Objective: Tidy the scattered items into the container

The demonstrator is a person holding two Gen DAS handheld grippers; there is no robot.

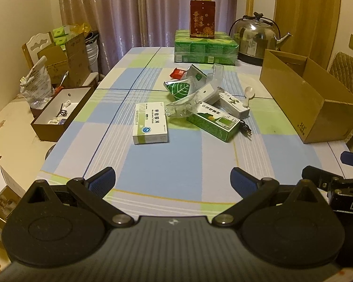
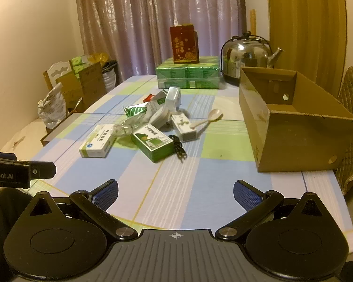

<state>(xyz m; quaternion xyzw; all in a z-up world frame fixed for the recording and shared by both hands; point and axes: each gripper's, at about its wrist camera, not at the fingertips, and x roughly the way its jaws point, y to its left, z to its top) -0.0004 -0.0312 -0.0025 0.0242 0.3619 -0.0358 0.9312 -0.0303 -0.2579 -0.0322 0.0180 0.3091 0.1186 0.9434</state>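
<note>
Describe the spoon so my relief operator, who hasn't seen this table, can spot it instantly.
Start at the open cardboard box on the table's right side. Beside it lies a pile of medicine boxes; the spoon rests on that pile's box-facing edge, leaning on a small white carton. It is the only pale, round-bowled utensil there.

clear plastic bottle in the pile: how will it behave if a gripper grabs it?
The clear bottle looks empty and already dented, so it is probably very light and may buckle under a squeeze. It lies on its side, resting against the green box, so a nudge may roll it. Its glossy plastic could slip between the pads.
</note>
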